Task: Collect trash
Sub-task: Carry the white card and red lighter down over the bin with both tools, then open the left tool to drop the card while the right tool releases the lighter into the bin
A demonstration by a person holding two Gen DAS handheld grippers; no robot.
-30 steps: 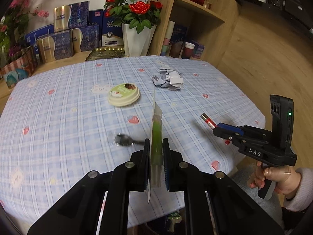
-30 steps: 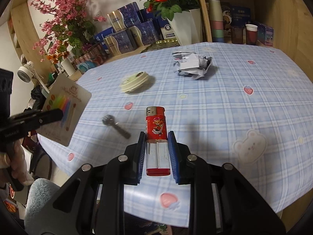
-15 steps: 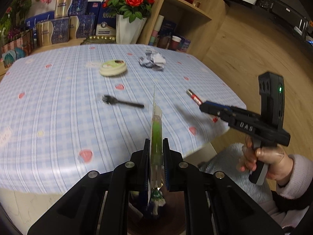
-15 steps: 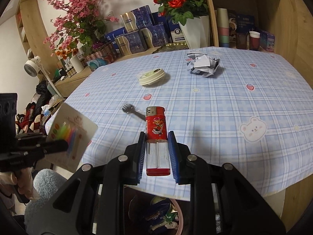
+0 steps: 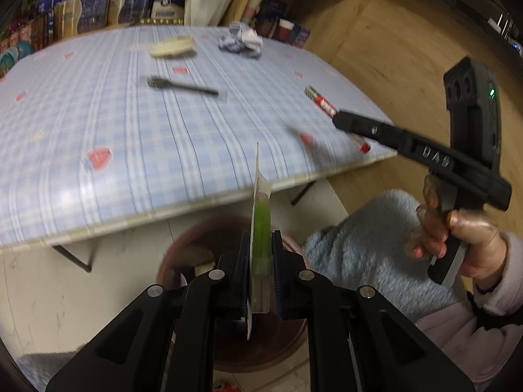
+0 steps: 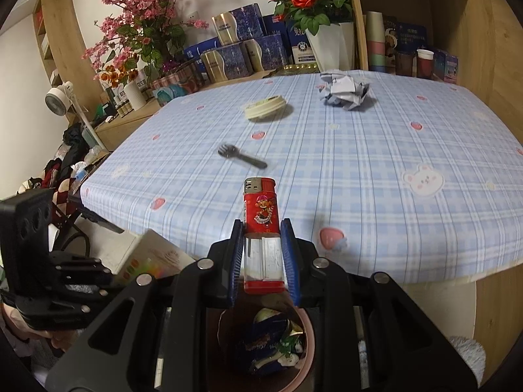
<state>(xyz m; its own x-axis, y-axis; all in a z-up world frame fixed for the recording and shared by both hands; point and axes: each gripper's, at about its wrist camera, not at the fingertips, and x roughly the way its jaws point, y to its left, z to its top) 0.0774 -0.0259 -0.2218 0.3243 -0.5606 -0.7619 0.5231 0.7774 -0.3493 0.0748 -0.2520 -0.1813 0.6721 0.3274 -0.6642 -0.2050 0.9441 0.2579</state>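
My left gripper (image 5: 260, 251) is shut on a flat card pack with green sticks (image 5: 261, 215), seen edge-on, just off the table's front edge. Under it stands a round brown bin (image 5: 183, 245). My right gripper (image 6: 261, 233) is shut on a red lighter (image 6: 260, 212) and hangs over the same bin (image 6: 305, 336), which holds wrappers. From the left wrist view, the right gripper (image 5: 341, 119) and lighter (image 5: 322, 103) are at the right, held by a hand (image 5: 457, 238). Crumpled paper (image 6: 345, 89), a round cream lid (image 6: 264, 106) and a black fork (image 6: 242, 156) lie on the checked tablecloth (image 6: 376, 170).
Flower vases (image 6: 327, 47) and blue gift boxes (image 6: 235, 55) line the back of the table. A wooden shelf with cups (image 6: 425, 62) stands at the back right. A small white fan (image 6: 60, 99) and piled clutter are on the left. A fluffy blue cloth (image 5: 359, 248) lies beside the bin.
Both grippers have drawn back from over the table to its front edge, the left one also sinking. The bin has come into view beneath them. Both grips are unchanged.
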